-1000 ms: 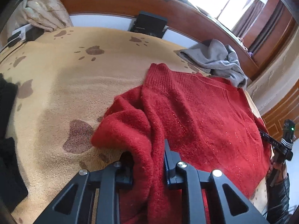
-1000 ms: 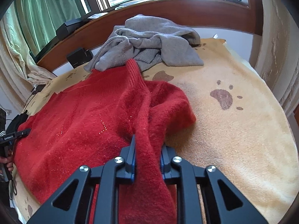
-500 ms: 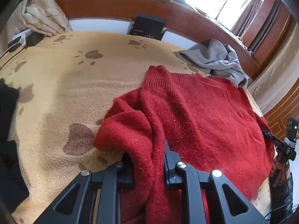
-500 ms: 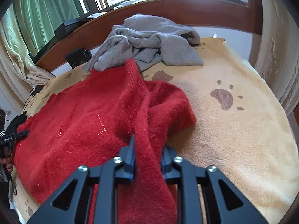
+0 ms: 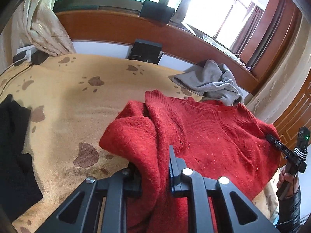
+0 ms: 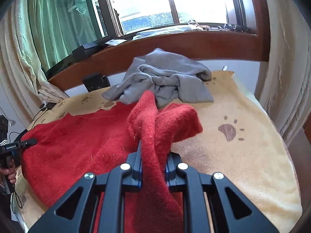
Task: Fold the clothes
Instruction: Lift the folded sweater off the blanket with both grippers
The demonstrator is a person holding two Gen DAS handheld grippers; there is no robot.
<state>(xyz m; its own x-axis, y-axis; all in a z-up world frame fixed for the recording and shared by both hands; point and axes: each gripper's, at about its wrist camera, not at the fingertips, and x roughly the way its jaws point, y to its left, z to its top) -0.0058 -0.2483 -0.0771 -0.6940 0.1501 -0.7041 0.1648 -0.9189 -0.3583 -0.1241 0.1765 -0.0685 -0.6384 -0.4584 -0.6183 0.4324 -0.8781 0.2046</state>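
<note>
A red knitted sweater [image 5: 210, 136] lies spread on a tan blanket with brown paw prints [image 5: 64, 104]. My left gripper [image 5: 155, 167] is shut on a thick fold of the sweater at its left edge, and the cloth is drawn up between the pads. In the right wrist view the same red sweater [image 6: 77, 145] stretches to the left, and my right gripper [image 6: 152, 161] is shut on a bunched fold of its right edge, lifted off the blanket [image 6: 243, 155]. Each gripper shows at the far side of the other's view, held by a hand.
A crumpled grey garment [image 5: 213, 81] [image 6: 165, 77] lies just beyond the sweater near the wooden headboard [image 5: 120, 29]. Black clothing [image 5: 13, 151] sits at the left edge of the bed. A black box [image 5: 144, 51] stands by the headboard, and a wall [image 6: 281, 77] is close on the right.
Both grippers have risen with the sweater's edges, pulling the folds higher off the blanket. More of the window and headboard now shows in both views.
</note>
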